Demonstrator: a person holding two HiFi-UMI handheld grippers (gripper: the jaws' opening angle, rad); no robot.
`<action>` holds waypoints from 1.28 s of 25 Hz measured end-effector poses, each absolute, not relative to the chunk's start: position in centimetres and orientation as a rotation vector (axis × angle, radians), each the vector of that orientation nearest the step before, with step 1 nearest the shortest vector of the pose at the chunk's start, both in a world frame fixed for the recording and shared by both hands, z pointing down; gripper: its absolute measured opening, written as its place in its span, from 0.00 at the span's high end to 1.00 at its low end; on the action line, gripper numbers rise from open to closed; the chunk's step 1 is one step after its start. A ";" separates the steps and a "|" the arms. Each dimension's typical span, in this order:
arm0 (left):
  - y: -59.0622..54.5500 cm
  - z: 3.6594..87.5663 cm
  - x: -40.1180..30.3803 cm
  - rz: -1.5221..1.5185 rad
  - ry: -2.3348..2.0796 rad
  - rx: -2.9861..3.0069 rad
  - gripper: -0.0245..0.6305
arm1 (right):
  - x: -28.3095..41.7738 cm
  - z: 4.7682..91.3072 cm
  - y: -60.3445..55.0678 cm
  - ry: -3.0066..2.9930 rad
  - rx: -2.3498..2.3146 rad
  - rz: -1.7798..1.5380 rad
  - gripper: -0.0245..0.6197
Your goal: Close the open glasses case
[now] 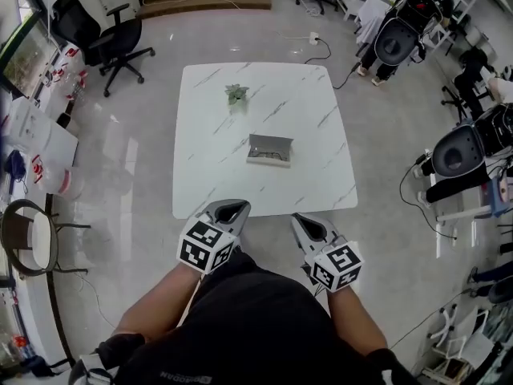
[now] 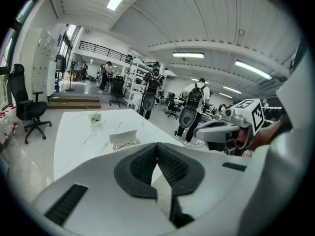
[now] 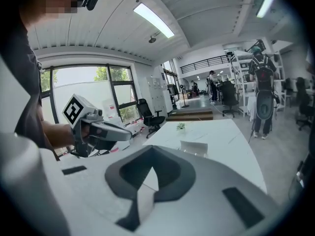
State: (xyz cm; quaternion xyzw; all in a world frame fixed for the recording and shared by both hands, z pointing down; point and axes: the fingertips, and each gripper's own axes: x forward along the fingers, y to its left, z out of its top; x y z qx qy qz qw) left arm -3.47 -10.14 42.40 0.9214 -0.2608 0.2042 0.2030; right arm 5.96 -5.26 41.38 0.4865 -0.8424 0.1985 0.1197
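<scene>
The open glasses case lies at the middle of the white marble table, grey, with its lid raised. It shows small in the left gripper view with glasses inside, and in the right gripper view. My left gripper hovers at the table's near edge, jaws shut with nothing held. My right gripper is beside it, also shut and holding nothing. Both are well short of the case.
A small potted plant stands on the table beyond the case. A black office chair is at the far left and a round stool at the near left. Chairs and equipment crowd the right side.
</scene>
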 end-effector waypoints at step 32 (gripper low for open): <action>-22.9 49.8 -1.0 0.715 -0.779 2.473 0.96 | 11.7 45.1 -21.7 -2.380 1.432 0.634 0.96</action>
